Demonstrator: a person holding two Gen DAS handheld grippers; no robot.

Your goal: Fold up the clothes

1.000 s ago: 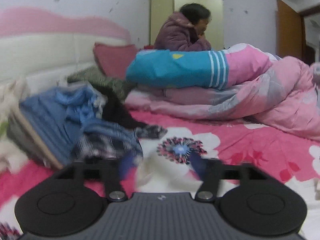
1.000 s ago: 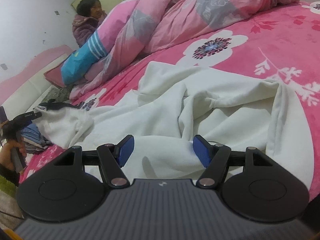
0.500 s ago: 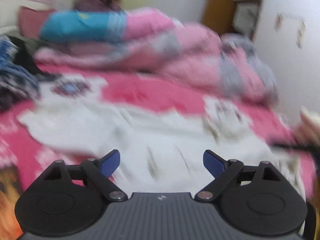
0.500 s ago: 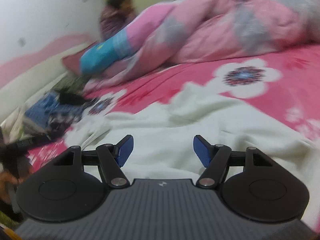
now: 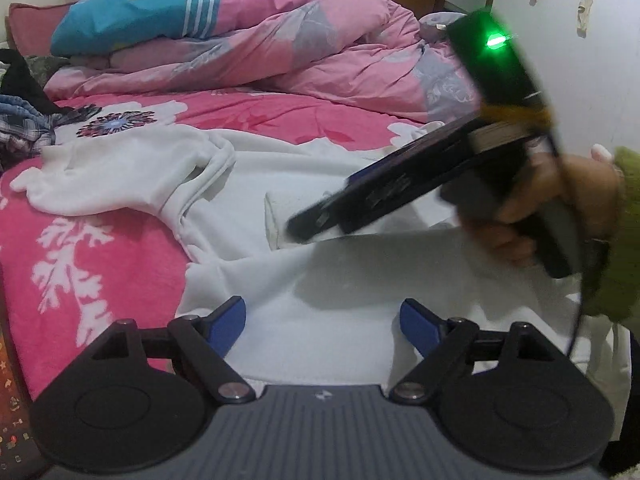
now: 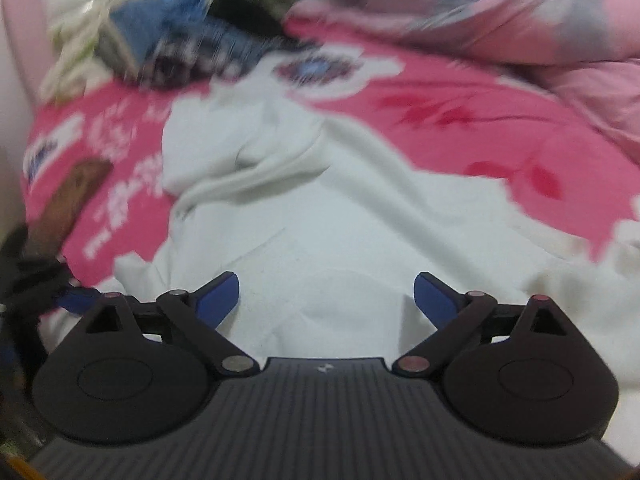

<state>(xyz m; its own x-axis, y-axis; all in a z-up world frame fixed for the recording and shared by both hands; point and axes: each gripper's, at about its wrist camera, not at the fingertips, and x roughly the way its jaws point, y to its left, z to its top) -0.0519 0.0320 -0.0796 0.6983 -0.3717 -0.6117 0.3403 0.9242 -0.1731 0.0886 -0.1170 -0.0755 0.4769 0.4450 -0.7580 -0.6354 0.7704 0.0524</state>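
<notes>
On the pink flowered bed [image 5: 92, 248] lies one white garment [image 5: 340, 280], spread and rumpled, a sleeve reaching left. Two tongs hang over it: the left tongs [image 5: 322, 318] released, nothing between them; the right tongs [image 6: 326, 298] have just been opening, gaping above the cloth, empty. One heaped pink quilt [image 5: 320, 52] lies behind. Clothes piled at left are cut off and, in the right wrist view, blurred.
</notes>
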